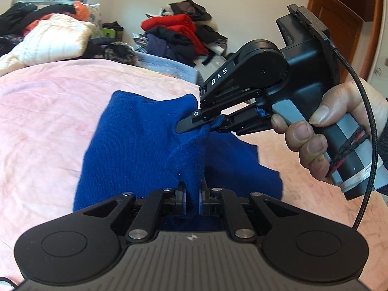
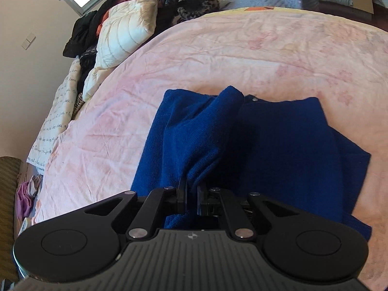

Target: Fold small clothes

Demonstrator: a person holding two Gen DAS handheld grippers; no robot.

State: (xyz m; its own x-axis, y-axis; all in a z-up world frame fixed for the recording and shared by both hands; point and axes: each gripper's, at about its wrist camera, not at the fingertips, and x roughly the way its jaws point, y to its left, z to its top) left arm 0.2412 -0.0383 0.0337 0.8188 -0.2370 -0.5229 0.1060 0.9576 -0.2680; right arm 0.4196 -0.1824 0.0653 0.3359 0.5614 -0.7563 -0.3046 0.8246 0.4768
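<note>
A dark blue knitted garment (image 1: 135,140) lies partly folded on the pink bedspread (image 1: 43,121). My left gripper (image 1: 192,192) is shut on a pinched ridge of its fabric near the bottom of the left wrist view. Held in a person's hand (image 1: 322,140), my right gripper (image 1: 191,127) reaches in from the right and is shut on another fold of the same garment, just beyond the left one. In the right wrist view the blue garment (image 2: 278,150) spreads ahead, and the right gripper (image 2: 192,194) pinches a raised fold of it.
A white quilted jacket (image 1: 53,38) and dark clothes lie at the far left of the bed. A heap of red, navy and black clothes (image 1: 179,31) is piled beyond the bed. A wooden door (image 1: 337,31) stands at the right. Printed fabric (image 2: 60,123) hangs over the bed's left side.
</note>
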